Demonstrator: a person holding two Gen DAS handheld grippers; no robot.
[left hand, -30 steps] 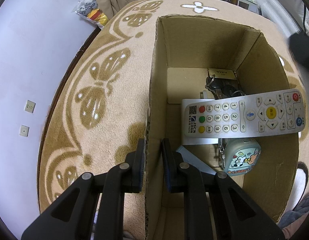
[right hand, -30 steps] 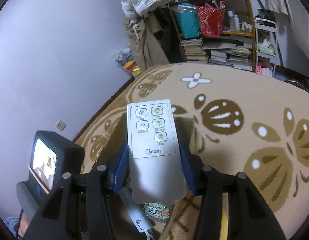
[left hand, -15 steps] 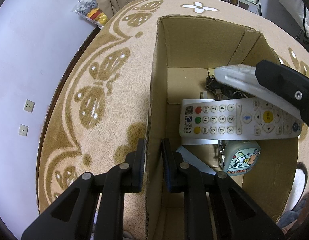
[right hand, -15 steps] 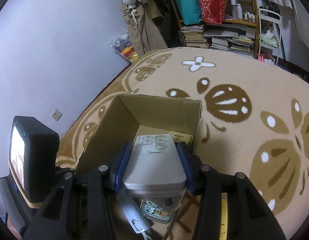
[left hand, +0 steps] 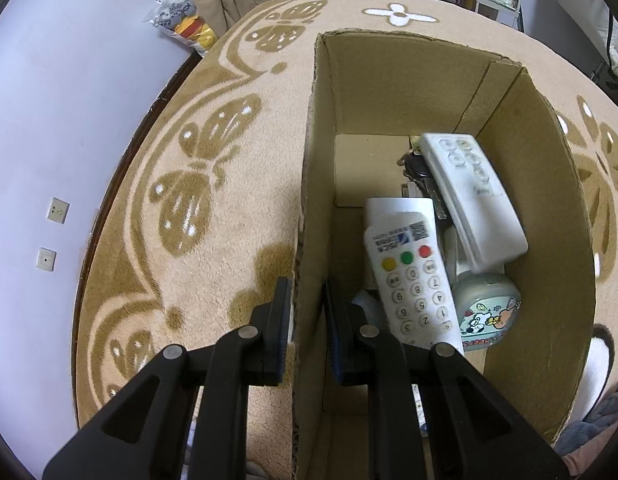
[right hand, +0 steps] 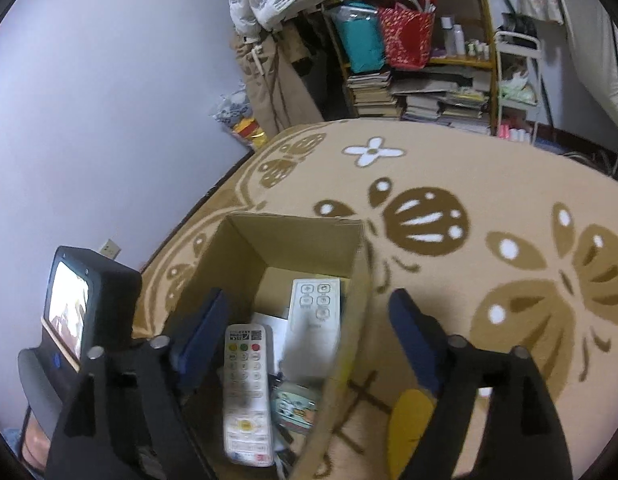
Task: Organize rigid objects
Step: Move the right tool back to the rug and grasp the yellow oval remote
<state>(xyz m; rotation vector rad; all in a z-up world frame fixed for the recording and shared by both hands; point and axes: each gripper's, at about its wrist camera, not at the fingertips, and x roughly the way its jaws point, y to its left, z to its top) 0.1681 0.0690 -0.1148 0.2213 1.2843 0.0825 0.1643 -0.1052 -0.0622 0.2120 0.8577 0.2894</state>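
Inside the cardboard box (left hand: 389, 80), which stands on the patterned rug (left hand: 213, 184), the small white remote (left hand: 473, 196) now lies loose, tilted against the box's right wall with its button end toward the far wall. Half a second ago the right gripper (right hand: 305, 336) still clamped that remote above the box; now its jaws stand wide apart and empty, one finger over the box's inside and the other beyond the right wall, out over the rug. The long remote (left hand: 413, 276) with red, green and yellow buttons has turned since then: it lay crosswise in the box and now runs lengthwise, its coloured buttons toward the far wall. Just right of it, near the box's near end, sits a small round case (left hand: 487, 312) with a cartoon print, partly under the white remote. A bunch of keys (left hand: 417, 170) shows beside the white remote toward the far wall, though it is mostly hidden. The left gripper (left hand: 303, 320) stays narrow, pinching the box's left wall between its fingers as before
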